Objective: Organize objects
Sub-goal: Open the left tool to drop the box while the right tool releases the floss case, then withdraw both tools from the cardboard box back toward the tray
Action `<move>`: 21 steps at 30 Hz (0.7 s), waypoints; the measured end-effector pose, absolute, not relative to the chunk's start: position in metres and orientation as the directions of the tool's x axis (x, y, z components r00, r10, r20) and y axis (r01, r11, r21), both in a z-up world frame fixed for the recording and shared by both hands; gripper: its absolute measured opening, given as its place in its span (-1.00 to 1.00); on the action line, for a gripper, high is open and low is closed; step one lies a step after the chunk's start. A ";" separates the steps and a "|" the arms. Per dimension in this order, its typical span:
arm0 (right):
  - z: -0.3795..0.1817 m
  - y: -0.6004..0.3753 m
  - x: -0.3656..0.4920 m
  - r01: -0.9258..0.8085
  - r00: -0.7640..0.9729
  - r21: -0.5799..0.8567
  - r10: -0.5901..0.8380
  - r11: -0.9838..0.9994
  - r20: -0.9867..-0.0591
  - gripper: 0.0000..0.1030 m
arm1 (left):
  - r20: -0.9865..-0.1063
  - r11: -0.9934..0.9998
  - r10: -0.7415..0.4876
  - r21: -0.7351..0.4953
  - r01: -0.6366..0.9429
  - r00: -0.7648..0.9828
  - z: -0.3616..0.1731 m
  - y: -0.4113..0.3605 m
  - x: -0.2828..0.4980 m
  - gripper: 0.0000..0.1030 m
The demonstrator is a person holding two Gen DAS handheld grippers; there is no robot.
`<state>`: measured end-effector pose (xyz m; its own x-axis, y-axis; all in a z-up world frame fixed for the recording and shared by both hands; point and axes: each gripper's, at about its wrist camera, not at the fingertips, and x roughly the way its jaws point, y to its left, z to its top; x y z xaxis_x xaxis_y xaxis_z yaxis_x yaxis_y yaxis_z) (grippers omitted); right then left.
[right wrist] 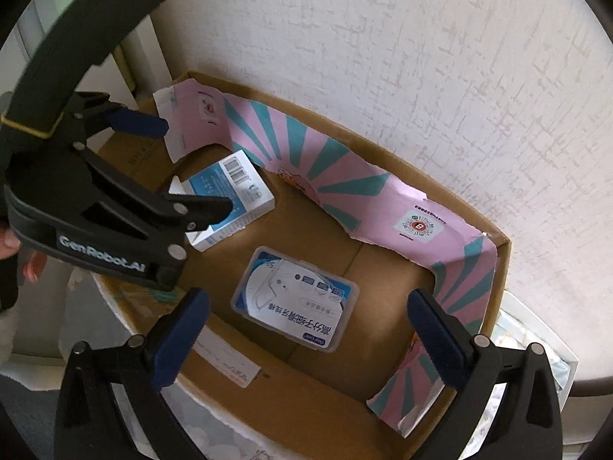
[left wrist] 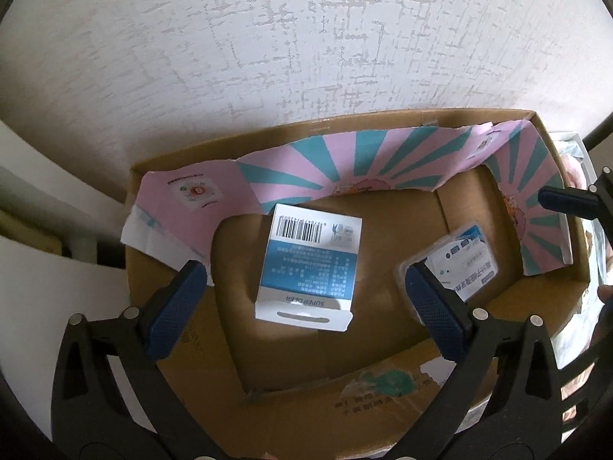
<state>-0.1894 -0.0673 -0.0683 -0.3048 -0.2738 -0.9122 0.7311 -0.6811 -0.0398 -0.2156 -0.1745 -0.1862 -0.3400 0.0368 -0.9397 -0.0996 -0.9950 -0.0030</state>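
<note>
Cardboard box (right wrist: 498, 264) holds a blue-white carton (right wrist: 233, 199) upper left and clear case (right wrist: 295, 299) mid-frame; left claw (left wrist: 306, 287) and right claw (right wrist: 306, 322) both wide, empty.

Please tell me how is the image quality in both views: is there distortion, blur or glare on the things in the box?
Left wrist view: fisheye bends the cardboard box rim; white-and-blue carton sharp, barcode readable. Right wrist view: same bending; soft daylight, slight sheen on the clear plastic case, print readable; left gripper dark.
</note>
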 end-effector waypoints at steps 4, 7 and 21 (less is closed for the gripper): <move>-0.048 -0.069 -0.186 0.727 -0.324 -0.044 -0.286 -0.686 -0.902 0.99 | -0.929 -0.997 0.030 0.000 -0.081 -0.368 -0.177 -0.163 -0.225 1.00; -0.037 -0.072 -0.183 0.720 -0.328 -0.037 -0.292 -0.693 -0.898 0.99 | -0.918 -0.997 0.024 0.009 -0.083 -0.395 -0.166 -0.150 -0.218 1.00; 0.032 -0.017 -0.161 0.711 -0.416 -0.018 -0.399 -0.703 -0.817 0.99 | -0.836 -0.997 -0.041 0.074 -0.039 -0.547 -0.045 -0.136 -0.184 1.00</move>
